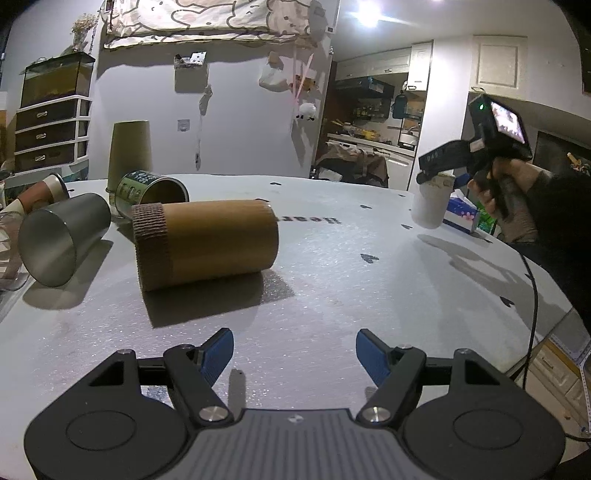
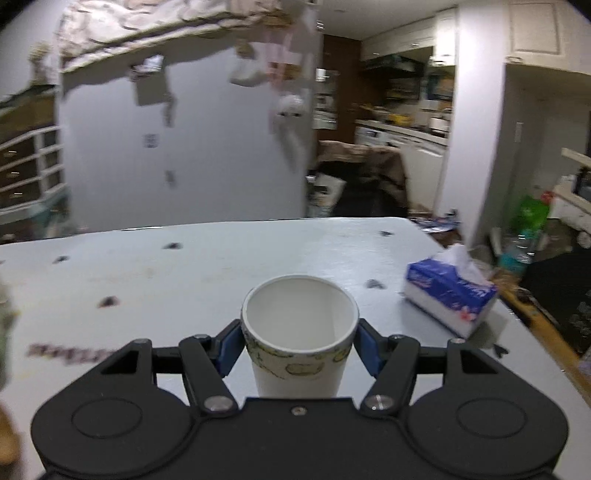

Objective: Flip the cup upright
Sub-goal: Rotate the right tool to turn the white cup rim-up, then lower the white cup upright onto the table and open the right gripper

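On the table (image 1: 332,266), a cardboard tube (image 1: 207,242) lies on its side, a metal cup (image 1: 62,238) tipped left of it, a tin (image 1: 151,192) behind (paper cup (image 1: 130,155) farther back), tissue box (image 2: 448,299) far right.

We're inside a lived-in home: a patterned blanket (image 1: 192,22) hangs over the white wall, a plastic drawer unit (image 1: 51,133) carries a fish tank (image 1: 57,81), and a cluttered kitchen counter (image 1: 369,136) with cabinets (image 2: 402,40) shows beyond the table (image 1: 332,266). Tissue box (image 2: 448,295) sits at its corner.
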Motion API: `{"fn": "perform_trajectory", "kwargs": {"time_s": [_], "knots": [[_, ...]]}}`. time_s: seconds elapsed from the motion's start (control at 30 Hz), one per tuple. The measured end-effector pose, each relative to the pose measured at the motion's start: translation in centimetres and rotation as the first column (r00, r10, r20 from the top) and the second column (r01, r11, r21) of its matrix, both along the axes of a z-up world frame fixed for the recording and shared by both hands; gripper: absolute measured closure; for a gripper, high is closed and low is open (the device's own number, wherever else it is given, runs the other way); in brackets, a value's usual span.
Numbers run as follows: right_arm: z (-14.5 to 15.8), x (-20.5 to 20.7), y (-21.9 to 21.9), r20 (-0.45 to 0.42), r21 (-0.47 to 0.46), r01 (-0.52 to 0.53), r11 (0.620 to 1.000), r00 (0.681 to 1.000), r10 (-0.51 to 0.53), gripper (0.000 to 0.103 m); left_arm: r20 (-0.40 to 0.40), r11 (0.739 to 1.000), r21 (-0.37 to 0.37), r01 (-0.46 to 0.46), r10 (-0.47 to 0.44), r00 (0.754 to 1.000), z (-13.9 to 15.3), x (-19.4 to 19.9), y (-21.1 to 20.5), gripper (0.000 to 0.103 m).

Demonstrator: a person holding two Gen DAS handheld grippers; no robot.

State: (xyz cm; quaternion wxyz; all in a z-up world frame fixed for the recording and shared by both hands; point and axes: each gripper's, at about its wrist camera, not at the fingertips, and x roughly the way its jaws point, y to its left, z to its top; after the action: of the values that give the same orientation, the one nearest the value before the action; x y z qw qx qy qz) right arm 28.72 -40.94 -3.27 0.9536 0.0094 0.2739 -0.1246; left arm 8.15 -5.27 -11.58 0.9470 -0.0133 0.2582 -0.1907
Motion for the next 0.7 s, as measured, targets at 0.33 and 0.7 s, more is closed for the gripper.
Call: {"fn": "perform_trajectory", "kwargs": {"time_s": [0.33, 0.7], "knots": [[-2.9, 1.2, -1.5, 0.000, -0.001, 0.070, 0.998, 0.998, -0.070, 0.038, -0.002, 1.000, 0.014, 0.003, -0.003, 1.000, 0.0, 0.1, -0.4, 0.029], [-0.4, -2.3, -1.5, 0.025, 0.065, 0.043, 0.997, 0.999, -0.045, 0.026, 0.047, 1.000, 0.030, -0.002, 0.000, 0.999, 1.6, 0.4, -0.8, 0.025]]}}
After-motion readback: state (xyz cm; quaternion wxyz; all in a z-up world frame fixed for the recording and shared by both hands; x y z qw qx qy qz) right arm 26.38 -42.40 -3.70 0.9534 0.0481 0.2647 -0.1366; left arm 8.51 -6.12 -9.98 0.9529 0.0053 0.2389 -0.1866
